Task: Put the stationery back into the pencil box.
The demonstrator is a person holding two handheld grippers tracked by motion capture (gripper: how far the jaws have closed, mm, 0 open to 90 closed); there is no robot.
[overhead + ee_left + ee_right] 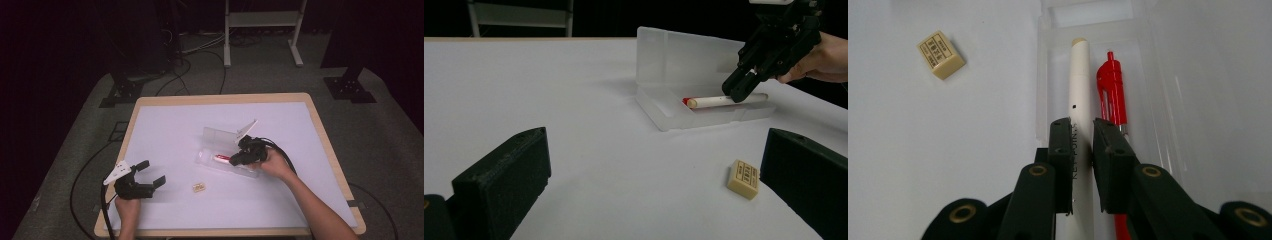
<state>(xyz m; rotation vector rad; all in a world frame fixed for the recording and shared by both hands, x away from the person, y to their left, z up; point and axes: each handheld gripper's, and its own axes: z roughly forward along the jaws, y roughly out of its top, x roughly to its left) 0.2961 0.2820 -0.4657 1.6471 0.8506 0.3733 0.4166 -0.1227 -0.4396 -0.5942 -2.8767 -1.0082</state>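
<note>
A clear plastic pencil case [220, 150] [659, 107] [1168, 75] lies open at mid-table with its lid up. Inside it a white pen [1079, 85] [719, 101] lies beside a red pen [1110, 87] [221, 158]. My right gripper [1082, 125] [235, 160] [739, 92] reaches down into the case, its jaws shut on the white pen's barrel. Near the front of the table a cream eraser [199, 187] [744, 179] [941, 54] rests on the surface. At the front left my left gripper [152, 172] [654, 180] stands open with nothing between its jaws, which point toward the case.
The white table top [175, 125] has a wooden rim. Behind the far edge stand a white metal frame [262, 30] and black stands with cables on the floor. The right forearm [315, 205] crosses the front right of the table.
</note>
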